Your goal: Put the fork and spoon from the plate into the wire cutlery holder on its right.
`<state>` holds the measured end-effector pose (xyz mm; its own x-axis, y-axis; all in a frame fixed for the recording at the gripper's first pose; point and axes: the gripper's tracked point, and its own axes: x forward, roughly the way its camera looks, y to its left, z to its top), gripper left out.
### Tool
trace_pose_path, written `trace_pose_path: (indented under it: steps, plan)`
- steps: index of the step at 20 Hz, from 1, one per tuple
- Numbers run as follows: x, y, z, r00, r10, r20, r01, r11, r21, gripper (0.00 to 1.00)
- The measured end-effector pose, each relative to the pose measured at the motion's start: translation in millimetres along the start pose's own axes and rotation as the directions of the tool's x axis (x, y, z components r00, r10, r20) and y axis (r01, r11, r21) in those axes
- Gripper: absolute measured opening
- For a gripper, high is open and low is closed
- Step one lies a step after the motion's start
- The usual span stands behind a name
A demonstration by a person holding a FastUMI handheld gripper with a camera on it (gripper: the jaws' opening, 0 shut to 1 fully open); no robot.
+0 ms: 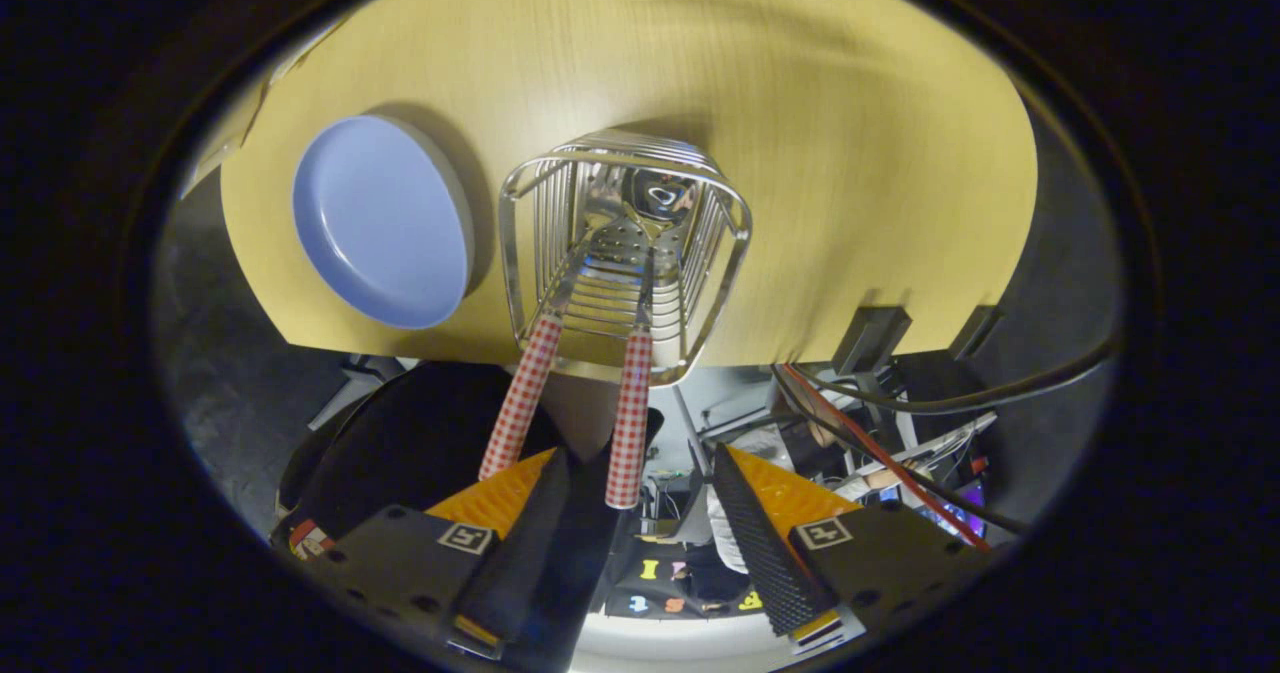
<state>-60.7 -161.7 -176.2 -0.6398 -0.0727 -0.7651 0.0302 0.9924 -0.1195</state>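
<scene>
With both checked-handled utensils, the fork (pixel 518 398) and spoon (pixel 630 418), standing in the wire holder (pixel 625 253) at the plate's (pixel 385 223) three o'clock, the gripper (pixel 650 513), its fingers (pixel 760 533) spread wide and empty, risked clipping a handle and tipping the holder off the desk (pixel 850 153) edge.

Gripper (pixel 640 513), seen along its own two fingers: the fingers stand spread well apart with a wide gap between them and clasp nothing. Each finger (pixel 760 543) carries a ribbed inner pad, and the two converge slightly toward their tips.
</scene>
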Motion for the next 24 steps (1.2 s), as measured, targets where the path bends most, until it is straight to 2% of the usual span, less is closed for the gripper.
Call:
trace_pose_path:
  steps: [2, 4, 7, 11, 14, 15, 18, 21, 24]
  plan:
    - [1.9, 3.5, 0.2, 0.999, 0.015, 0.049, -0.016, 1.0, 0.018, 0.95]
    - [-1.7, 10.4, 2.1, 0.994, 0.035, 0.104, -0.038, 0.999, 0.036, 0.95]
    - [-14.1, 15.3, 3.9, 0.973, 0.067, 0.221, -0.067, 0.998, -0.006, 0.95]
    - [-22.5, 26.3, -5.2, 0.9, 0.118, 0.42, -0.106, 0.993, -0.052, 0.95]
    - [-40.7, 40.9, -11.1, 0.805, 0.164, 0.571, -0.138, 0.986, -0.09, 0.95]
    - [-52.0, 48.5, -13.1, 0.761, 0.187, 0.622, -0.147, 0.982, -0.116, 0.95]
    - [-82.4, 78.9, -1.9, 0.555, 0.261, 0.79, -0.176, 0.965, -0.195, 0.95]
    - [-121.8, 98.9, 16.2, 0.298, 0.293, 0.909, -0.2, 0.95, -0.24, 0.95]
    - [-161.9, 95.2, 41.4, 0.025, 0.228, 0.973, -0.155, 0.963, -0.222, 0.95]
